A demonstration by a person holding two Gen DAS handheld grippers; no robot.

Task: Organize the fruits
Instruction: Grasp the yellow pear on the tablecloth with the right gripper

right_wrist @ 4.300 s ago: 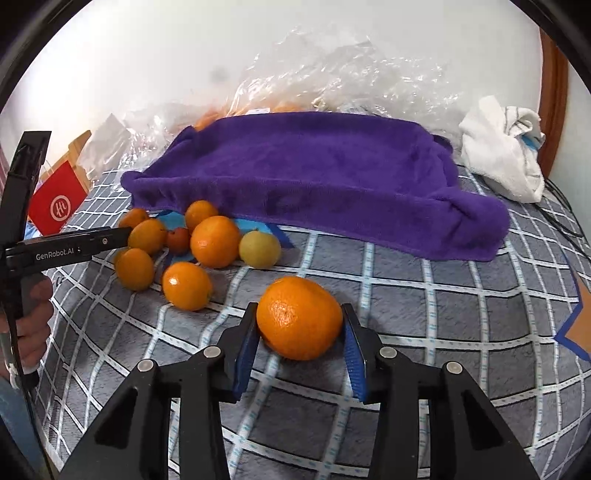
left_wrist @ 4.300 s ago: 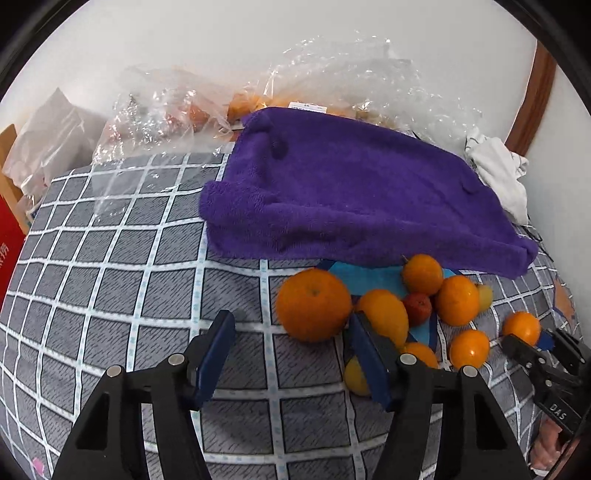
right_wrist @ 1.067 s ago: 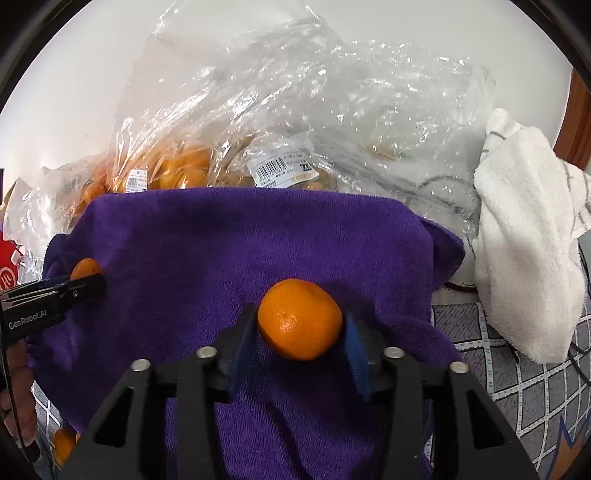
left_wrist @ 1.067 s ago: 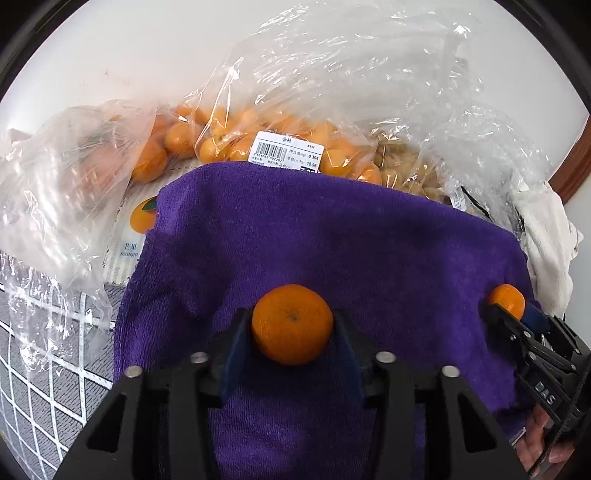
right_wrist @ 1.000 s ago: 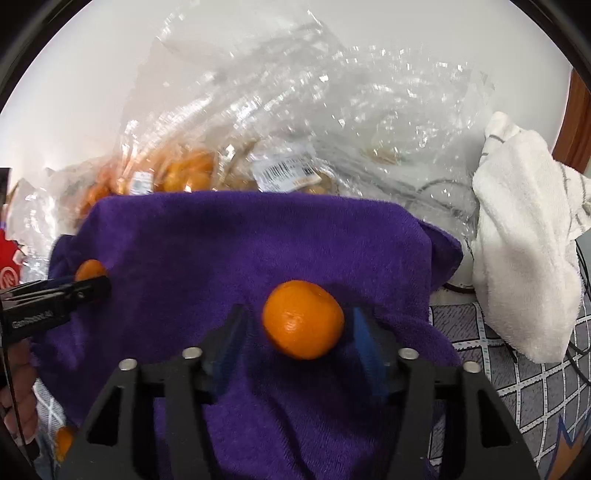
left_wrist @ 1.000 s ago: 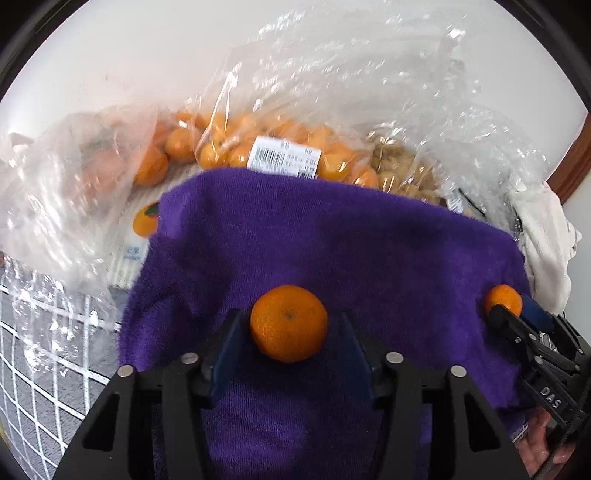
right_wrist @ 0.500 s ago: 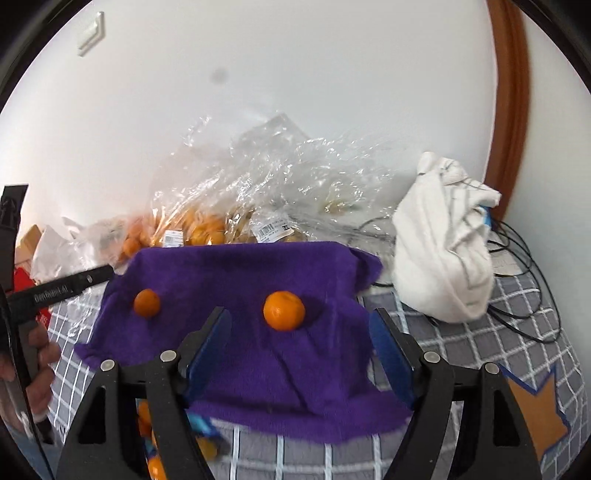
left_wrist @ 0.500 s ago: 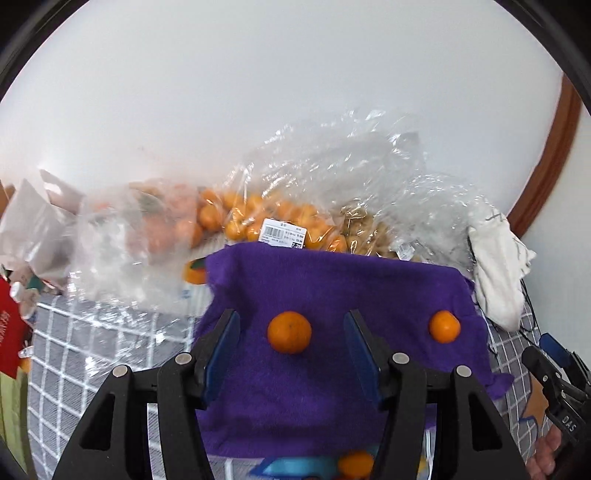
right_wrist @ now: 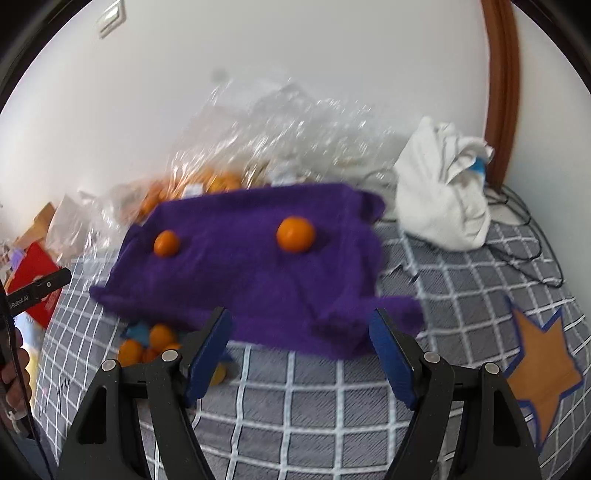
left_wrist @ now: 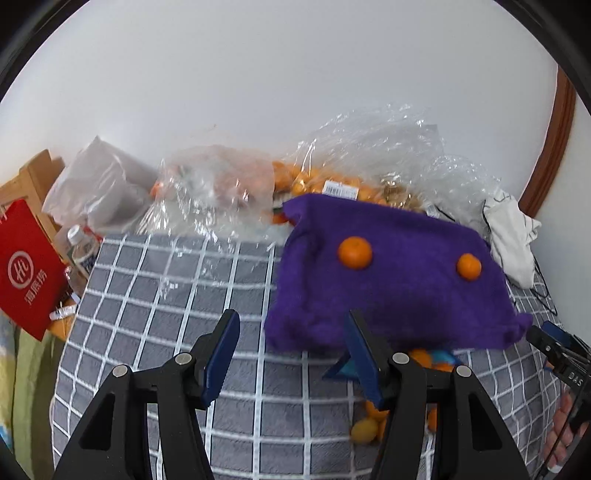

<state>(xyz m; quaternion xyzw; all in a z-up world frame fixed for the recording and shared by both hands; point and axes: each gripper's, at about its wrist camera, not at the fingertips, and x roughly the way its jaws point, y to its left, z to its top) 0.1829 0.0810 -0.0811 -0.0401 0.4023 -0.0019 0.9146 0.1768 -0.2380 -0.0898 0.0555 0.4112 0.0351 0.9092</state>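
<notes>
Both hand-held grippers, left [left_wrist: 291,352] and right [right_wrist: 301,349], gape empty; oranges [right_wrist: 295,229] on the lumpy purple towel [right_wrist: 258,266] could roll off its front edge.

Ahead stands a plain white wall [left_wrist: 258,92], evenly lit, with a curved brown wooden door frame [right_wrist: 502,92] at the far right. A pale switch plate [right_wrist: 110,18] sits high on the wall to the left. Below spreads a grey cover with a white grid [left_wrist: 166,295], an orange star [right_wrist: 543,369] printed at its right.

Home bedroom, checked bedspread [left_wrist: 177,295], white wall [left_wrist: 258,92], wooden door frame [right_wrist: 502,92], grocery bags [left_wrist: 221,188]
</notes>
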